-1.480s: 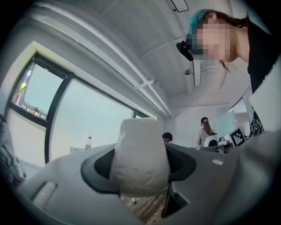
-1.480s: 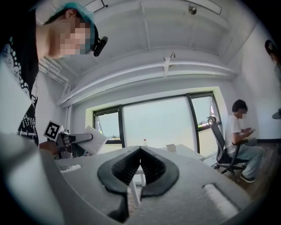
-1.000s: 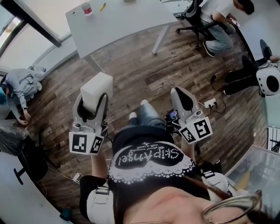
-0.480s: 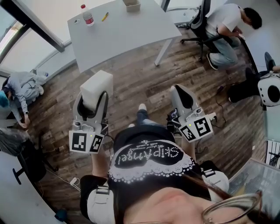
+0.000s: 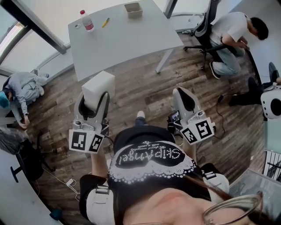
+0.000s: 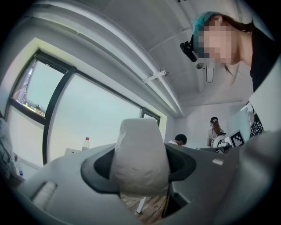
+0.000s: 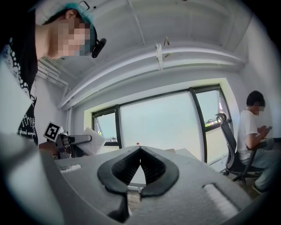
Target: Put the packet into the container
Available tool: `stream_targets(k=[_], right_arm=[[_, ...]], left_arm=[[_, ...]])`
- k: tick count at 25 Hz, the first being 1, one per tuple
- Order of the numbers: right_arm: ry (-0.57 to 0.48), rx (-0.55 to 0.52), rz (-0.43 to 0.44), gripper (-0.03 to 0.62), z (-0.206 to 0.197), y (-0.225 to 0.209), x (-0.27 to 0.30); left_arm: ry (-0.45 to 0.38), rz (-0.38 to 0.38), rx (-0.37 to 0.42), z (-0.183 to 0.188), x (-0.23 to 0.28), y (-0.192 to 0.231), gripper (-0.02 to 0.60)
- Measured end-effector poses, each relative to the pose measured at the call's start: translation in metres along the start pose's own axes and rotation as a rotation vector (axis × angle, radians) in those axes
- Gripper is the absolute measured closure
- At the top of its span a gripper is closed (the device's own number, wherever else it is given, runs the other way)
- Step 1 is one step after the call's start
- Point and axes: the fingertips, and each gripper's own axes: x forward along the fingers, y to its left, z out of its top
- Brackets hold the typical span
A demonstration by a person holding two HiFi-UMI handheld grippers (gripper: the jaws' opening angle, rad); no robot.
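Open wood floor (image 5: 145,88) up to the table (image 5: 127,44), bottle (image 5: 86,20) and container (image 5: 133,9) along its far edge

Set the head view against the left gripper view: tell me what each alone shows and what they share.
Head view only: the container and the yellow pen on the table top. Left gripper view only: the big window and the ceiling. Both: the white packet clamped in the left tool, and the bottle beyond it.
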Motion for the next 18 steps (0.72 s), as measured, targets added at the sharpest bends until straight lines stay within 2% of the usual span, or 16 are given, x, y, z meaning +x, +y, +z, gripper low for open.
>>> stream_targets(k=[5,9,13,18], right_arm=[[0.008,-0.010,0.014,0.592,0.002,-0.016,0.006],[0.029,-0.005,0.002,0.592,-0.003,-0.034,0.016],[0.035,0.010,-0.012,0.592,-0.006,-0.048,0.029],[0.035,0.017,-0.039,0.592,-0.002,-0.066,0.056]], left_arm=[[-0.029,-0.002,0.002,0.003,0.017,-0.005,0.301],[-0.020,-0.008,-0.011,-0.004,0.036,-0.005,0.301],[-0.002,-0.002,-0.012,-0.009,0.053,0.003,0.301],[-0.017,-0.019,-0.014,-0.003,0.089,0.020,0.301]])
